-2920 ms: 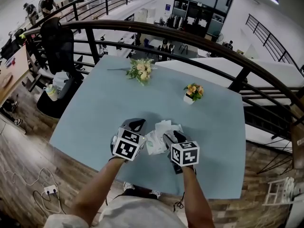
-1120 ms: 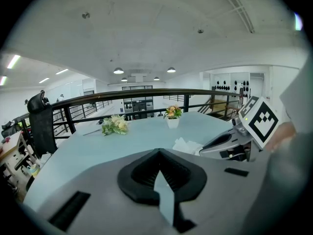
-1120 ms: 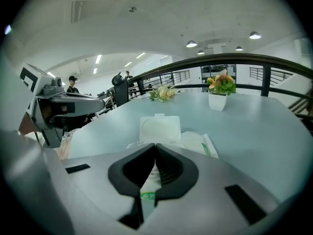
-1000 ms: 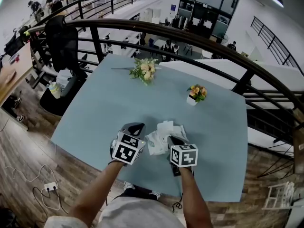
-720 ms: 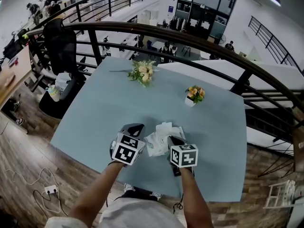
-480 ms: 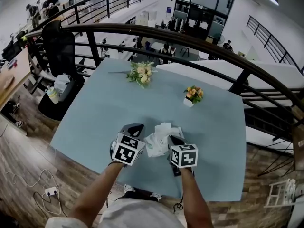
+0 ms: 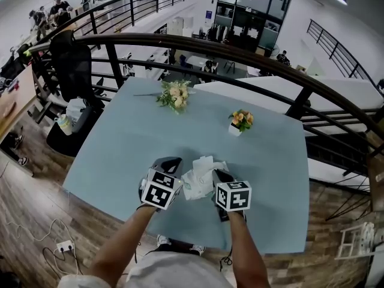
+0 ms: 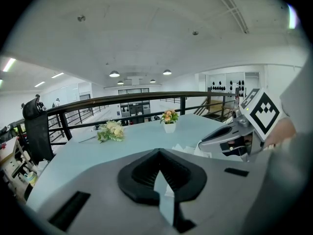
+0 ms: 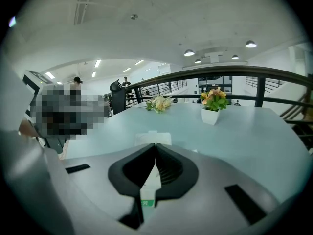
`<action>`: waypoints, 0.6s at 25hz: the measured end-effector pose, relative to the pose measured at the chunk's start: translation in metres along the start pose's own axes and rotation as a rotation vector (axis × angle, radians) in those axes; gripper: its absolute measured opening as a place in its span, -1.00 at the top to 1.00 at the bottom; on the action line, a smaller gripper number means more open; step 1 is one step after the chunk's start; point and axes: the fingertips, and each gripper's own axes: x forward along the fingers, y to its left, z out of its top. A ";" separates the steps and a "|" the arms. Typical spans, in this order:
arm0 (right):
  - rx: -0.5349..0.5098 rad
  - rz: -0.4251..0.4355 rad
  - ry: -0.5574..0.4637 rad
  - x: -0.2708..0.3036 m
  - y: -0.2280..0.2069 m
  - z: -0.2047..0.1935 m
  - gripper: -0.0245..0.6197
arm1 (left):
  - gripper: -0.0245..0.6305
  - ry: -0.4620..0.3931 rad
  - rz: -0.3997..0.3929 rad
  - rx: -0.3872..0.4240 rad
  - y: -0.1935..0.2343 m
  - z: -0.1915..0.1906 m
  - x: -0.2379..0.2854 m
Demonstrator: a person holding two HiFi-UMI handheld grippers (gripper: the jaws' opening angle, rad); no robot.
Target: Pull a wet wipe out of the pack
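The wet wipe pack lies near the table's front edge, with white wipes bunched up out of its top. My left gripper is just left of the pack. In the left gripper view its jaws are closed on a thin pale sheet that looks like a wet wipe. My right gripper is at the pack's right side. In the right gripper view it is shut on a white strip with green print, the pack's wrapper. A flat white wipe shows beyond its jaws.
The pale blue table carries a flower bouquet at the far left and a small potted plant at the far right. A dark railing curves behind the table. The person's forearms come over the front edge.
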 end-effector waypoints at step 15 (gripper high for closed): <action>0.030 -0.025 -0.072 -0.018 -0.010 0.024 0.90 | 0.94 -0.027 -0.024 0.019 -0.009 0.014 0.004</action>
